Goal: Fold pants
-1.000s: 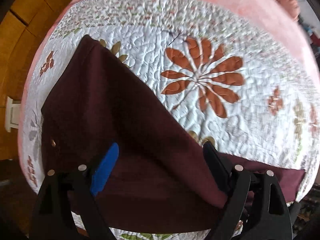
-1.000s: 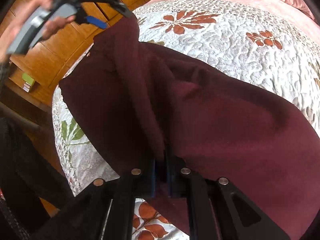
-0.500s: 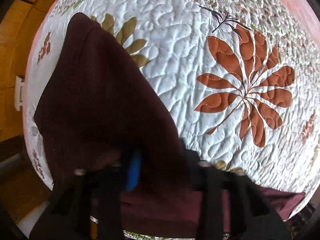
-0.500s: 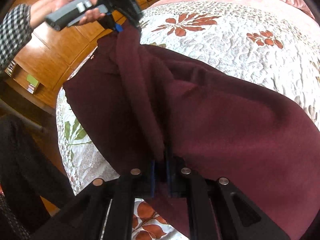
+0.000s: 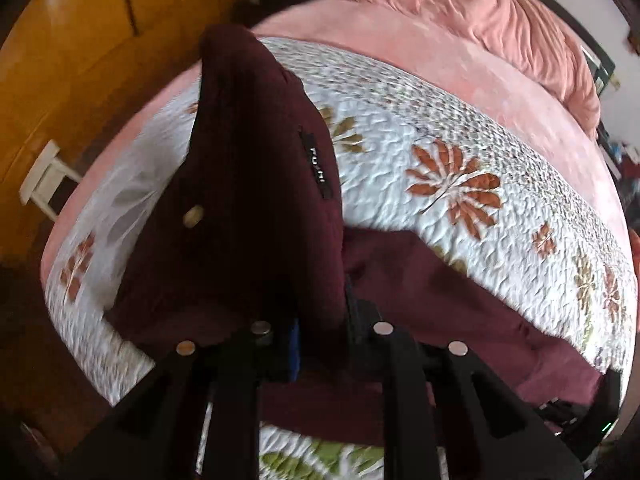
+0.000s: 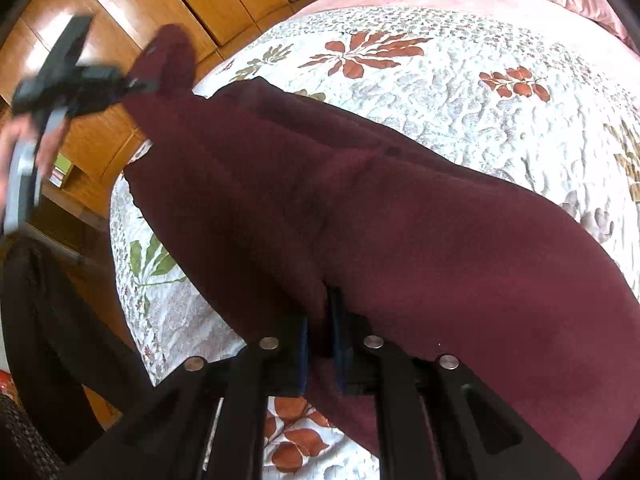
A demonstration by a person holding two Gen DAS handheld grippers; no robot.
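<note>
Dark maroon pants (image 5: 256,216) lie on a white floral quilt (image 5: 460,128). My left gripper (image 5: 320,320) is shut on the pants' waistband end and holds it raised off the quilt; a brass button (image 5: 193,214) and a black label (image 5: 318,166) show on the lifted cloth. My right gripper (image 6: 322,332) is shut on another part of the pants (image 6: 400,232), close to the quilt (image 6: 460,92). The left gripper also shows in the right wrist view (image 6: 132,84), high at the left, with cloth hanging from it.
The bed has a pink sheet and a bunched pink blanket (image 5: 480,20) at the far end. Wooden wardrobe doors (image 6: 132,20) stand to the left of the bed. A small white stool (image 5: 44,180) sits on the floor by the bed's edge.
My left gripper has shut on the waistband and lifted it up and away from the quilt. My right gripper has kept its hold and barely moved.
</note>
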